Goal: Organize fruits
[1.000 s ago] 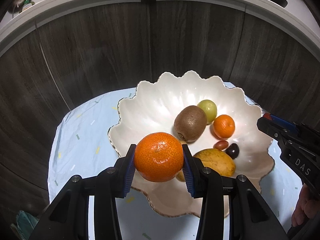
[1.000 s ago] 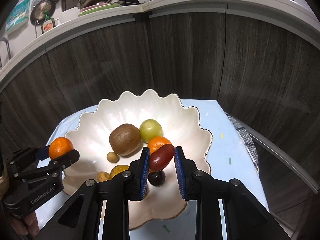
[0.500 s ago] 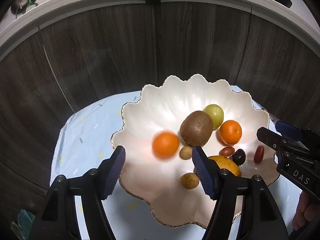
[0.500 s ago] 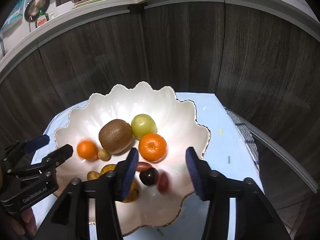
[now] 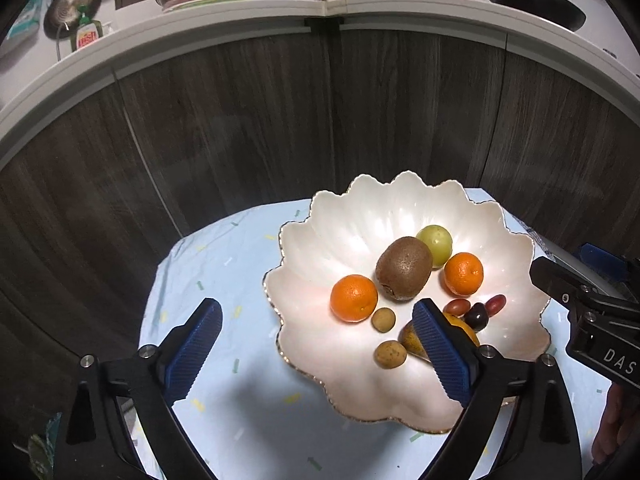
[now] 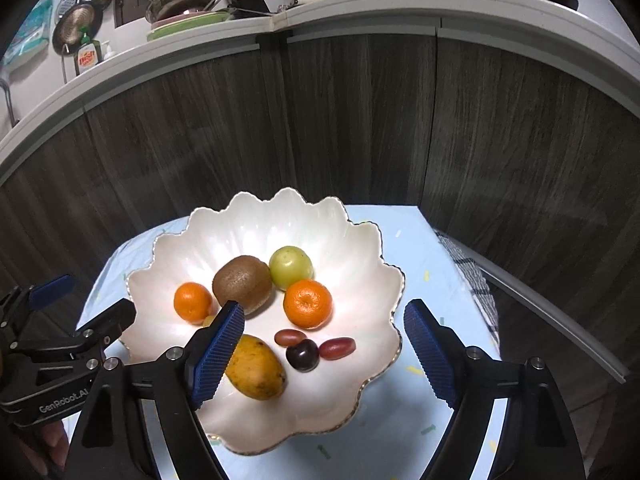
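A white scalloped bowl (image 5: 320,376) (image 6: 360,264) on the small table holds the fruit: a kiwi (image 5: 404,268) (image 6: 242,284), a green plum (image 5: 435,243) (image 6: 291,267), two mandarins (image 5: 354,298) (image 5: 463,273) (image 6: 193,303) (image 6: 308,303), a mango (image 6: 256,366), a dark cherry (image 6: 303,354), two red jujubes (image 6: 337,348) (image 6: 291,337) and small brown longans (image 5: 390,354). My left gripper (image 5: 316,344) hovers over the bowl's near-left rim, jaws opening, nothing between them. My right gripper (image 6: 324,354) hangs above the cherry and jujubes, jaws opening, empty.
The table wears a pale blue speckled cloth (image 5: 216,280) (image 6: 416,248). Dark wood cabinet fronts (image 5: 320,120) rise close behind it, topped by a white counter with pans and a dish soap bottle (image 5: 86,36). A checked cloth (image 6: 472,276) hangs at the table's right edge.
Both grippers opened. The left let go of a mandarin, which now rests left of the kiwi; the right dropped a red jujube beside the cherry. Both have lifted slightly.
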`<action>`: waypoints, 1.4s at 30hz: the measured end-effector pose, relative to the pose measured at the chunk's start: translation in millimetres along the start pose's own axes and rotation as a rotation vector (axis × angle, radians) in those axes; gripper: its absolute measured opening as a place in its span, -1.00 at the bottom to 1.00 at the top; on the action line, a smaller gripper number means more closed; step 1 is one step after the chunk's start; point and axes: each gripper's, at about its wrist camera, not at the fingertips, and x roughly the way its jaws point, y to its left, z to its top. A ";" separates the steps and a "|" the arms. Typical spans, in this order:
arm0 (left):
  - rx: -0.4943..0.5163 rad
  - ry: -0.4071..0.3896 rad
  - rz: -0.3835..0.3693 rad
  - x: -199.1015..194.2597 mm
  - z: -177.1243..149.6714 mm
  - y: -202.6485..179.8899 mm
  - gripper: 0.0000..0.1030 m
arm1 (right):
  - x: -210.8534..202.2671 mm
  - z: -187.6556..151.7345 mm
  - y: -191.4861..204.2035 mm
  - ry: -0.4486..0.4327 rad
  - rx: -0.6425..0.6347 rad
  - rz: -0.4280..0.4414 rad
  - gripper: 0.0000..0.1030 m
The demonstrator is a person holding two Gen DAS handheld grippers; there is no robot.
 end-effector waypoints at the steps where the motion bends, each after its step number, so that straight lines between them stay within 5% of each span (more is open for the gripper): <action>1: -0.005 -0.002 0.003 -4.0 -0.7 0.8 0.93 | -3.7 0.0 0.5 -0.004 0.000 0.000 0.63; 18: -0.034 -0.025 0.005 -57.6 -23.2 6.1 0.99 | -58.6 -17.0 7.9 -0.056 -0.002 0.017 0.65; 42: -0.076 -0.018 0.023 -104.8 -98.3 16.2 0.98 | -103.2 -79.5 17.8 -0.070 -0.040 0.026 0.65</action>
